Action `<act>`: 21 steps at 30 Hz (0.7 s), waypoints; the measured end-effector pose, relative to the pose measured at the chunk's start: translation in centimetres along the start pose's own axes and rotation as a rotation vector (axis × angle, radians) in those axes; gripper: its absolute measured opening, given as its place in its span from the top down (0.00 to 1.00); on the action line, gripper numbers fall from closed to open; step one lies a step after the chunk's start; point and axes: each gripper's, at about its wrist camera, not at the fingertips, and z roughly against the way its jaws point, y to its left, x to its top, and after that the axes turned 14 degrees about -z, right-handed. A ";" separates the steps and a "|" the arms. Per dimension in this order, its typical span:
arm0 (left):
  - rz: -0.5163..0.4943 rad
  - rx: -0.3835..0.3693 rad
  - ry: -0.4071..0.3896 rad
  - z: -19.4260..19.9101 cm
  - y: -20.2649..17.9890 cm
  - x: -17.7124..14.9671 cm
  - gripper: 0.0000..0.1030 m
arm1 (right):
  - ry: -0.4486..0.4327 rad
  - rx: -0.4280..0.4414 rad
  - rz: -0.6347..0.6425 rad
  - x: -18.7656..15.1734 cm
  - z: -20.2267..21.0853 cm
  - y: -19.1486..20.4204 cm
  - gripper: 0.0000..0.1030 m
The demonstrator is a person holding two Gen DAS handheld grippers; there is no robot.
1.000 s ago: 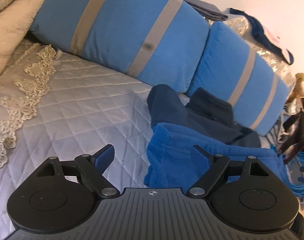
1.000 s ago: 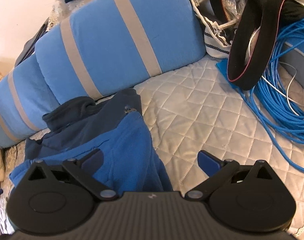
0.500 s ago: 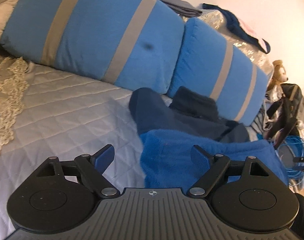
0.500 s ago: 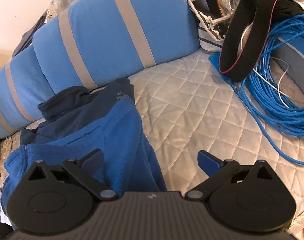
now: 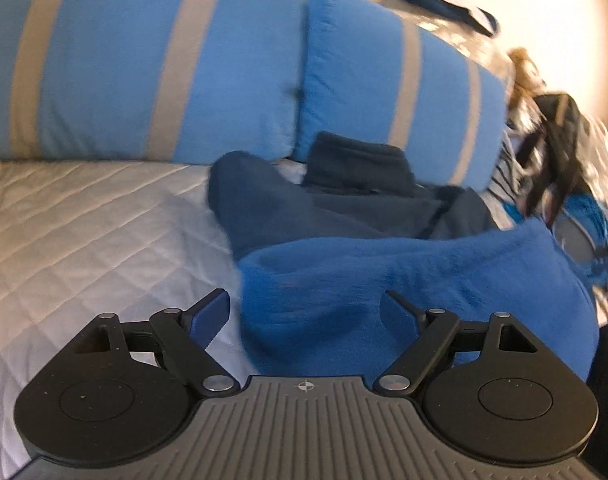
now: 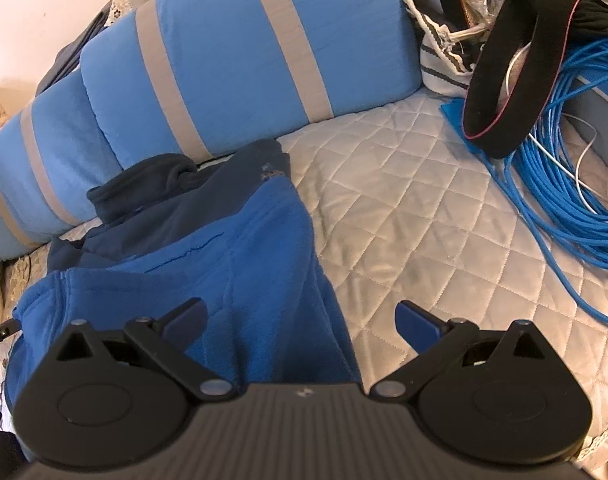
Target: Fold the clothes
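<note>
The left gripper (image 5: 304,312) has swung right over the bright blue fleece garment (image 5: 404,280), jaws wide, apparently empty; the right gripper (image 6: 300,320) likewise gapes.

Quilt (image 6: 404,208) free btwn fleece (image 6: 232,264), cables (image 6: 564,184).

Bed with pale quilted cover (image 6: 404,200), clothes and clutter on it.
Blue fleece garment (image 6: 240,264) lies crumpled on the quilt, its far end overlapping a dark navy garment (image 6: 164,200) that touches the pillows. Two blue pillows with grey stripes (image 6: 232,60) lie end to end along the far edge. To the right in the right wrist view: coiled blue cable (image 6: 564,184), black strap (image 6: 500,92) over it, striped white bag (image 6: 436,60) beside the pillow. Left wrist view blurred; lace trim at the quilt's left edge.
</note>
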 end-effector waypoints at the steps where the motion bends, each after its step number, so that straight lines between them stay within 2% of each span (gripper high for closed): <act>1: -0.036 0.015 0.007 0.0 -0.7 0.2 0.20 | 0.002 0.000 0.000 -0.1 0.0 0.0 0.00; 4: -0.130 0.043 0.022 -0.1 -2.4 0.8 0.27 | 0.008 -0.003 -0.006 -0.2 -0.2 0.0 0.00; 6: -0.163 0.059 0.027 -0.1 -3.1 1.1 0.38 | 0.011 -0.002 -0.010 -0.3 -0.3 -0.1 0.00; 8: -0.194 0.075 0.033 -0.1 -3.7 1.3 0.42 | 0.016 0.001 -0.012 -0.4 -0.4 0.0 0.00; 14: -0.282 0.172 0.085 -0.8 -4.6 1.2 0.42 | 0.022 0.013 -0.004 -0.8 -0.3 0.2 0.00; 18: -0.277 0.212 0.099 -0.8 -4.5 1.2 0.43 | 0.016 0.017 0.002 -0.8 0.1 0.3 0.00; 19: -0.276 0.222 0.103 -0.8 -4.4 1.1 0.46 | 0.014 0.016 0.003 -0.8 0.2 0.2 0.00; 21: -0.268 0.247 0.110 -0.8 -4.3 1.2 0.78 | 0.012 0.014 0.001 -0.8 0.2 0.1 0.00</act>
